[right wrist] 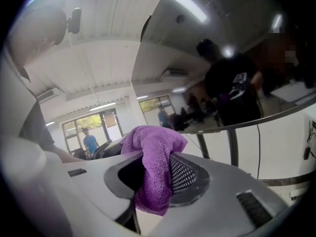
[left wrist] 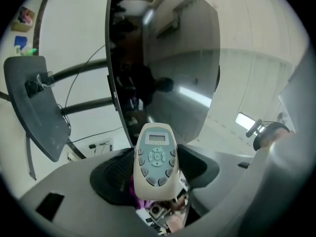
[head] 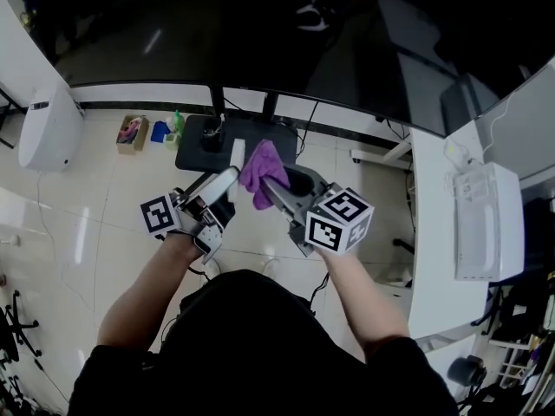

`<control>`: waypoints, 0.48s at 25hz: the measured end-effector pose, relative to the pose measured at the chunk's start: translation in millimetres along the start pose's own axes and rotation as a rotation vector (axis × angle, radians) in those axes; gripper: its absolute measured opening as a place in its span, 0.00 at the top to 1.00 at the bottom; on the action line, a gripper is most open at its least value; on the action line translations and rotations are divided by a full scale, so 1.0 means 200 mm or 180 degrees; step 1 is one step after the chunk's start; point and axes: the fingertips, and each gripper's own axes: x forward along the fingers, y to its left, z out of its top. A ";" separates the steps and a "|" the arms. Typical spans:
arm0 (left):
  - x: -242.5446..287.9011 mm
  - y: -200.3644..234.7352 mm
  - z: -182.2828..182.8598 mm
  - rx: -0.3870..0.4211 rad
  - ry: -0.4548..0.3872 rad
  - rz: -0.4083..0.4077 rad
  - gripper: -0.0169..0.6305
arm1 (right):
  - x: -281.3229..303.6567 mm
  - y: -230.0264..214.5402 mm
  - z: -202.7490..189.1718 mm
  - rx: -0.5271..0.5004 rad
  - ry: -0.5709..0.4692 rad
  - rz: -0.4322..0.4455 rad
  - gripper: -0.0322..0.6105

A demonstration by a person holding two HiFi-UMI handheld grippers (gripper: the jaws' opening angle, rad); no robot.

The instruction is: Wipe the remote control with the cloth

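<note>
My left gripper [head: 227, 178] is shut on a beige remote control [left wrist: 156, 160], which stands upright between its jaws with the small screen on top and the buttons facing the camera. In the head view the remote control [head: 236, 158] pokes up past the jaws. My right gripper [head: 276, 187] is shut on a purple cloth [head: 262, 172]; the cloth [right wrist: 154, 168] bunches over the jaw tips and hangs down between them. Both grippers are held up in the air close together, the cloth just right of the remote. A bit of purple [left wrist: 133, 189] shows behind the remote's lower end.
A large dark screen [head: 286, 33] on a black floor stand [head: 225, 141] is straight ahead. A white desk [head: 451, 232] with a white box [head: 481, 219] runs along the right. A white appliance [head: 48, 128] stands at the left, small items [head: 143, 133] lie on the tiled floor.
</note>
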 end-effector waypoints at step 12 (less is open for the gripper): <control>0.06 -0.05 -0.18 -0.0086 0.0473 -0.0191 0.57 | -0.01 -0.07 -0.01 -0.0021 -0.0015 -0.0099 0.75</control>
